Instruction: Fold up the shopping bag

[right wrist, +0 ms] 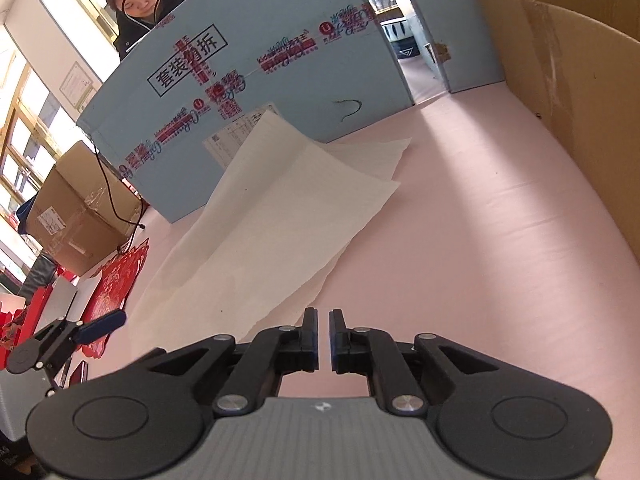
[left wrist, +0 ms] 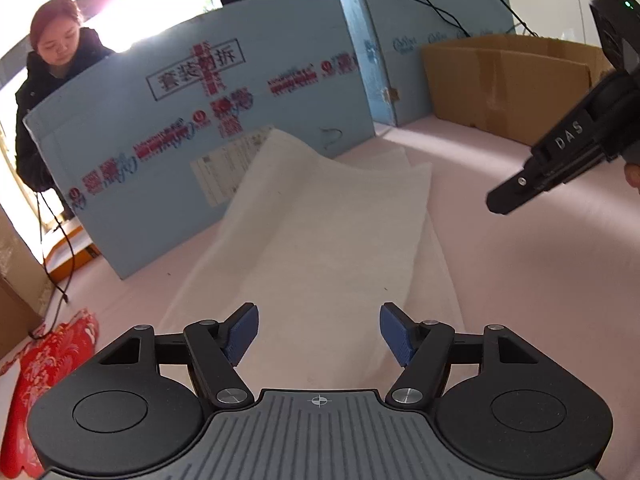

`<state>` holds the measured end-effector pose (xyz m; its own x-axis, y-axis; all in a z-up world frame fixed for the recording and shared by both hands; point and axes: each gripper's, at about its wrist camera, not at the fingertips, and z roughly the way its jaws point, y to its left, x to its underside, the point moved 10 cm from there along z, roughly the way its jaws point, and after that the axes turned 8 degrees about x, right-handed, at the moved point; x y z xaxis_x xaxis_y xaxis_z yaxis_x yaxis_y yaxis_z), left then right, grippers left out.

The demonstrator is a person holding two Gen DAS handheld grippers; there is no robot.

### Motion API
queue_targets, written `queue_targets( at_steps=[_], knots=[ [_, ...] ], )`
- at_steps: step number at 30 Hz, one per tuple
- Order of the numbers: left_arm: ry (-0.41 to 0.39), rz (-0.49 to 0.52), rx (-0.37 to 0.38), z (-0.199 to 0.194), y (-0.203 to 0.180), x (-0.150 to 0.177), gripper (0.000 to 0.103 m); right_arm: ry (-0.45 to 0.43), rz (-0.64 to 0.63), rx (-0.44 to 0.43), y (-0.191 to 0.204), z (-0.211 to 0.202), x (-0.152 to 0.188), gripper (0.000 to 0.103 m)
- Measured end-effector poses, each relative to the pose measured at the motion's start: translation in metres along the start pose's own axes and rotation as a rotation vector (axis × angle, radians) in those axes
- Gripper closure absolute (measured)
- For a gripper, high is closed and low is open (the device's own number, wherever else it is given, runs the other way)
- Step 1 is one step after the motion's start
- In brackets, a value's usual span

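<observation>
A white, flattened shopping bag lies lengthwise on the pink table. Its far end curls up against a blue box. My left gripper hovers over the bag's near end, open, with nothing between its blue pads. My right gripper sits just off the bag's near right edge, over bare table. It is shut, a thin slit between its fingers and nothing in them. In the left wrist view the right gripper hangs above the table, right of the bag. One blue-padded left finger shows in the right wrist view.
A large blue printed carton stands behind the bag, and a brown cardboard box walls the far right. Red paper decorations lie at the left edge near a black cable. A person sits behind the blue carton.
</observation>
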<state>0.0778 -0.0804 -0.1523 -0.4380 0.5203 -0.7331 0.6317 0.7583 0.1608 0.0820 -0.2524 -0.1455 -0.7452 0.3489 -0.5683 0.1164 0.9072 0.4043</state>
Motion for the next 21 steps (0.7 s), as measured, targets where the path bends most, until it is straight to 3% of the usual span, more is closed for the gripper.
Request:
queue_targets(
  at_steps=[3, 9, 11, 12, 13, 16, 18, 21],
  knots=[
    [0.044, 0.009, -0.021, 0.008, -0.004, 0.011, 0.030, 0.026, -0.008, -0.014, 0.007, 0.006, 0.004, 0.094],
    [0.109, 0.039, -0.132, 0.022, 0.005, 0.023, 0.030, 0.086, -0.030, -0.052, 0.022, 0.019, 0.015, 0.093],
    [0.111, 0.013, -0.130, 0.026, 0.008, 0.024, 0.045, 0.112, -0.027, -0.068, 0.026, 0.025, 0.020, 0.093],
    [0.113, -0.001, -0.125, 0.027, 0.009, 0.023, 0.063, 0.123, -0.025, -0.073, 0.028, 0.027, 0.022, 0.093],
    [0.116, -0.015, -0.120, 0.028, 0.011, 0.023, 0.073, 0.136, -0.023, -0.078, 0.029, 0.030, 0.024, 0.093],
    [0.123, -0.057, -0.104, 0.032, 0.016, 0.022, 0.082, 0.162, -0.040, -0.083, 0.036, 0.037, 0.028, 0.091],
    [0.127, -0.085, -0.093, 0.035, 0.020, 0.021, 0.083, 0.169, -0.046, -0.076, 0.039, 0.040, 0.028, 0.081],
    [0.134, -0.127, -0.077, 0.038, 0.025, 0.020, 0.083, 0.173, -0.051, -0.093, 0.046, 0.045, 0.027, 0.075]
  ],
)
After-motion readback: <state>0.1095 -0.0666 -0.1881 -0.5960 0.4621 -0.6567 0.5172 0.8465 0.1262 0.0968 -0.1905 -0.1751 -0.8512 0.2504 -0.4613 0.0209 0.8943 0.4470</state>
